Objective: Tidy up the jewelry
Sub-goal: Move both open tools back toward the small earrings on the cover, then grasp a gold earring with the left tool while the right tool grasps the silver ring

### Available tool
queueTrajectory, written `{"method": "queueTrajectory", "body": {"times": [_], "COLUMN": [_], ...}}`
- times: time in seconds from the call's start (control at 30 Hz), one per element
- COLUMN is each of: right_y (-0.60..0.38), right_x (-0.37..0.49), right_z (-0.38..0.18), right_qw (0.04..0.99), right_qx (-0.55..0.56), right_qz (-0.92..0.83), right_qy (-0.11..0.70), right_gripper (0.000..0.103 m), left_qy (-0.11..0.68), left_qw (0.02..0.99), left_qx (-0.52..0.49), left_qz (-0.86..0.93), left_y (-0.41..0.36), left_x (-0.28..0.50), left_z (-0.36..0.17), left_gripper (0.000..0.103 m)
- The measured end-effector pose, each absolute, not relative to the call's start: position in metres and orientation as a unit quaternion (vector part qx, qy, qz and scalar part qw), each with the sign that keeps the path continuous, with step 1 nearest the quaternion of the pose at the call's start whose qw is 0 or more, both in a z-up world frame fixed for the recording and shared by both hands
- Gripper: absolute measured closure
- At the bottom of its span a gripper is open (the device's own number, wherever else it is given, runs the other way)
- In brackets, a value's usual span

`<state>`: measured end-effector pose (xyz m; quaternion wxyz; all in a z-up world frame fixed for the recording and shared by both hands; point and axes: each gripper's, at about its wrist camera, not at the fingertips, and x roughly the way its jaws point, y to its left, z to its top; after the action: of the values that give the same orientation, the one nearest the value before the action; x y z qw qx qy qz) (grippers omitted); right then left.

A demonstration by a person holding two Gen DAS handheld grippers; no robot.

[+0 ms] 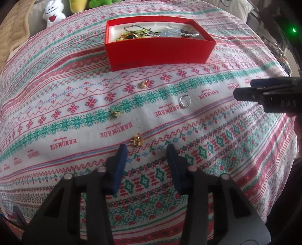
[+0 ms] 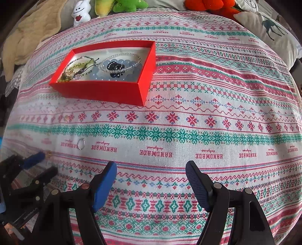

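Observation:
A red box (image 1: 160, 50) (image 2: 98, 92) holding bracelets and beads sits on the patterned cloth. Loose pieces lie in front of it: a small gold ornament (image 1: 136, 141) (image 2: 48, 153), a silver ring (image 1: 185, 100) (image 2: 80, 144), a gold earring (image 1: 144, 84) and a green-gold piece (image 1: 114, 114). My left gripper (image 1: 146, 148) points down at the cloth, open, with the gold ornament just beyond its tips, near the left finger and untouched. My right gripper (image 2: 151, 165) hangs wide open over bare cloth with nothing between its fingers; it shows at the right edge (image 1: 245, 94) of the left wrist view.
Plush toys line the far edge: a white one (image 1: 52, 13) (image 2: 81, 12), a green one (image 2: 128, 4) and an orange one (image 2: 209, 4). A beige blanket (image 2: 28, 34) lies at the far left and a deer-print pillow (image 2: 270, 32) at the far right.

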<state>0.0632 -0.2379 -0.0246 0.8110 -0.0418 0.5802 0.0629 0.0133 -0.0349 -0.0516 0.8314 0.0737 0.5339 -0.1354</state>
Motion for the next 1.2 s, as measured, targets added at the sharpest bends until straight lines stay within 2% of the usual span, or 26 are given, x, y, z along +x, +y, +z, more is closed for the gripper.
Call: {"method": "queueTrajectory", "body": {"times": [0.37,0.43,0.53,0.6,1.2], "right_y": [-0.22,-0.218,-0.214,-0.212,-0.14], "right_x": [0.063,0.061,0.058,0.056,0.051], "right_z": [-0.032,-0.034,-0.037,-0.038,-0.059], "right_qw": [0.809,0.809,0.808,0.807,0.788], "right_qx": [-0.071,-0.076,-0.082,-0.084,-0.096], "right_qz": [0.074,0.075,0.076,0.076,0.14], "right_qy": [0.578,0.578,0.578,0.58,0.591], "right_gripper": [0.027,0.027,0.027,0.027,0.027], "left_qy": [0.536,0.539,0.544,0.548,0.54], "left_qw": [0.831,0.831,0.829,0.827,0.838], "left_qx": [0.051,0.052,0.061,0.058,0.008], "left_qz": [-0.137,-0.129,-0.115,-0.11,-0.078], "left_y": [-0.03,-0.031,-0.029,-0.026,0.021], "left_x": [0.019,0.023,0.03,0.033,0.042], "left_z": [-0.054,-0.055,-0.055,-0.053,-0.028], "left_gripper": [0.075,0.081,0.095,0.098,0.099]}}
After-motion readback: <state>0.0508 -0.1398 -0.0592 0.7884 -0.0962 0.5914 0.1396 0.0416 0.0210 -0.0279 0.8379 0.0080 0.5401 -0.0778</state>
